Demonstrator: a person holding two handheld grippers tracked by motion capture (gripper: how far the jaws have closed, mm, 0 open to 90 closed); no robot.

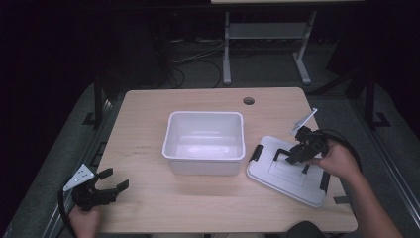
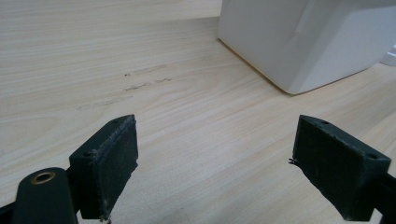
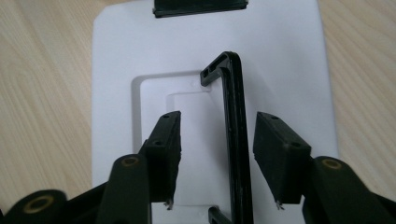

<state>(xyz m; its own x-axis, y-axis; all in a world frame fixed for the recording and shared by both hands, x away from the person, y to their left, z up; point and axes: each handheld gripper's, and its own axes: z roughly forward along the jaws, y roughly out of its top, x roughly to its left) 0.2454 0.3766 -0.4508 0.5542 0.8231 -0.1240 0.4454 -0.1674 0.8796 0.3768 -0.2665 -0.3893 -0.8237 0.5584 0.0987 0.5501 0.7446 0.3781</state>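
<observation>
A white lid (image 1: 285, 179) with black end clips lies flat on the table's right part, to the right of an empty white bin (image 1: 171, 134). My right gripper (image 1: 292, 156) hangs low over the lid. In the right gripper view its jaws (image 3: 218, 116) straddle the lid's black handle (image 3: 233, 116), which stands raised between the pads, nearer the right one; a gap shows on both sides, so the gripper is open. My left gripper (image 1: 115, 178) rests at the front left of the table, open on nothing (image 2: 215, 126), pointing toward the bin's corner (image 2: 303, 42).
The wooden table (image 1: 148, 208) has a round cable hole (image 1: 248, 100) at its back edge. A black clip (image 3: 200, 7) sits at the lid's far end. A white desk frame (image 1: 227, 49) stands on the floor beyond the table.
</observation>
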